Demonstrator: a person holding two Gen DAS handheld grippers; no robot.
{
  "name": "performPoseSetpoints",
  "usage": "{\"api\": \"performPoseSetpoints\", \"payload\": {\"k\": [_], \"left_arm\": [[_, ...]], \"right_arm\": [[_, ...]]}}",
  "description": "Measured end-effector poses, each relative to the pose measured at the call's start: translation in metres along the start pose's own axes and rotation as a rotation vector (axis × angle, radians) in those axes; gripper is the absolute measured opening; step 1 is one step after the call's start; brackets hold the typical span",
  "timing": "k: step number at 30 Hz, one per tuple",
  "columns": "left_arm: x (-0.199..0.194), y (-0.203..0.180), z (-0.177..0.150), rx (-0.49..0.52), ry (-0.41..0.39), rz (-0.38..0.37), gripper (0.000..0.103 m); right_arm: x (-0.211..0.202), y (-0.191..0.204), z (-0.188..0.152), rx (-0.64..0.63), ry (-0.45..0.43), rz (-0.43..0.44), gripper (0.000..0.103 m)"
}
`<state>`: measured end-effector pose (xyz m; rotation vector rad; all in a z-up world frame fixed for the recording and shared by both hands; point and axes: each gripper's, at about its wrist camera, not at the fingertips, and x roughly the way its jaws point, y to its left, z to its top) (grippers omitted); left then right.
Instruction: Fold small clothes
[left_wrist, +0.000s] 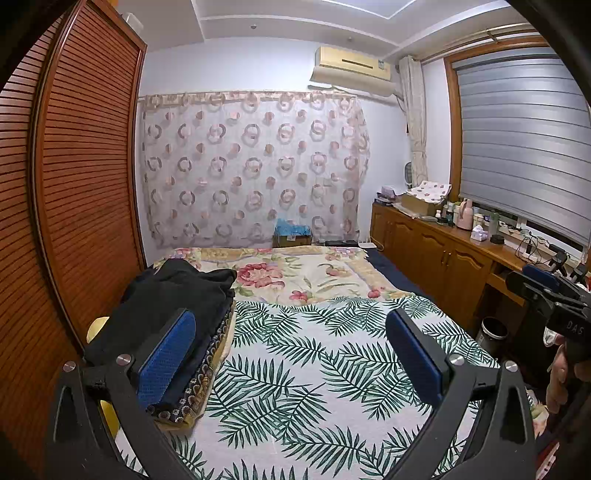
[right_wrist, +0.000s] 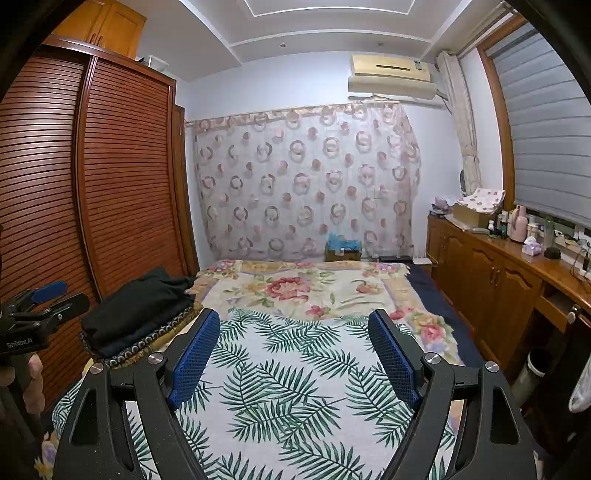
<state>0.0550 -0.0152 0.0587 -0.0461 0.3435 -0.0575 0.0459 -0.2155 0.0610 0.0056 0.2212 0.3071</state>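
Observation:
A stack of folded clothes (left_wrist: 162, 306), black on top with a patterned piece underneath, lies on the left side of the bed (left_wrist: 314, 369). In the right wrist view the same stack (right_wrist: 136, 306) is at the left. My left gripper (left_wrist: 291, 315) hovers open over the palm-leaf sheet, its left finger right beside the stack and nothing between the blue pads (left_wrist: 166, 362). My right gripper (right_wrist: 294, 315) is open too, above the bare sheet (right_wrist: 288, 387). Each gripper shows at the edge of the other's view, held by a hand (left_wrist: 559, 373).
A slatted wooden wardrobe (left_wrist: 74, 184) runs along the bed's left side. A floral blanket (right_wrist: 295, 288) covers the far half of the bed. Low wooden cabinets (right_wrist: 491, 273) with bottles stand on the right, with a bin (left_wrist: 491, 332) on the floor beside them.

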Motion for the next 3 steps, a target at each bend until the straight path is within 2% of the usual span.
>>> {"api": "performPoseSetpoints", "payload": {"k": [3], "left_arm": [[-0.0011,0.0005,0.0006,0.0,-0.001,0.002,0.103]], "right_arm": [[-0.0002,0.0004,-0.0009,-0.001,-0.001,0.0,0.084]]}}
